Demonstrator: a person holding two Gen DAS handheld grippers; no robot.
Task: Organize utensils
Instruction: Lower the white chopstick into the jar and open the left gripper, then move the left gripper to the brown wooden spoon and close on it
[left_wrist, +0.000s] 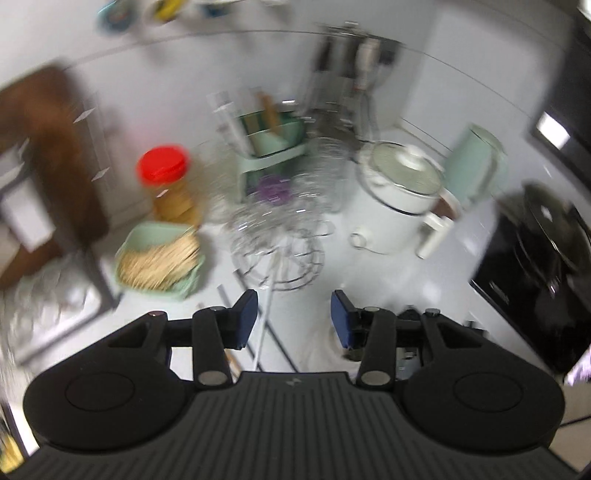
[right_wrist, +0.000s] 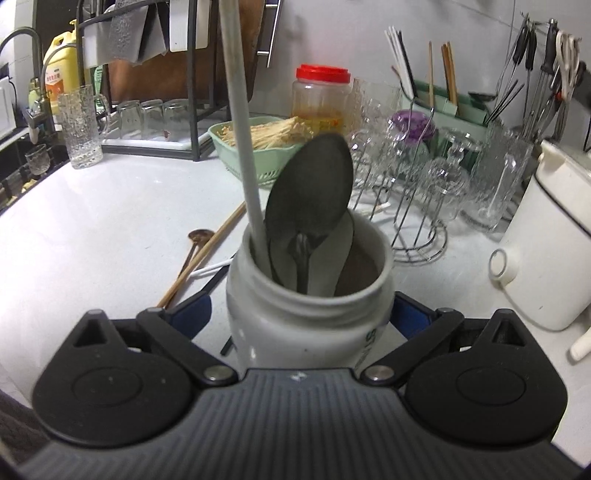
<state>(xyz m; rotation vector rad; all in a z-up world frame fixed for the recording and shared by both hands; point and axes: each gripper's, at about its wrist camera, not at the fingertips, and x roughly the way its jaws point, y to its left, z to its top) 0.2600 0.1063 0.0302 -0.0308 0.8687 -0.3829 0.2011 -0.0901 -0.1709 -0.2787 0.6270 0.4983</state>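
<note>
My right gripper (right_wrist: 301, 314) is shut on a white jar (right_wrist: 306, 317) that stands on the white counter (right_wrist: 110, 221). The jar holds a large dark spoon (right_wrist: 310, 195), a small dark utensil and a long grey-white stick (right_wrist: 240, 122). On the counter to the jar's left lie wooden chopsticks (right_wrist: 207, 247), a small brown spoon (right_wrist: 197, 238) and a white stick. My left gripper (left_wrist: 294, 317) is open and empty above the counter; the view is blurred. A thin white stick (left_wrist: 267, 295) shows between its fingers, below them.
A wire glass rack with glasses (right_wrist: 421, 184), a green basket of thin sticks (right_wrist: 258, 144), a red-lidded jar (right_wrist: 321, 99), a green utensil caddy (right_wrist: 447, 103), a white pot (right_wrist: 546, 240) and a dish rack (right_wrist: 155, 122) ring the counter. A black stove (left_wrist: 535, 266) is at the right.
</note>
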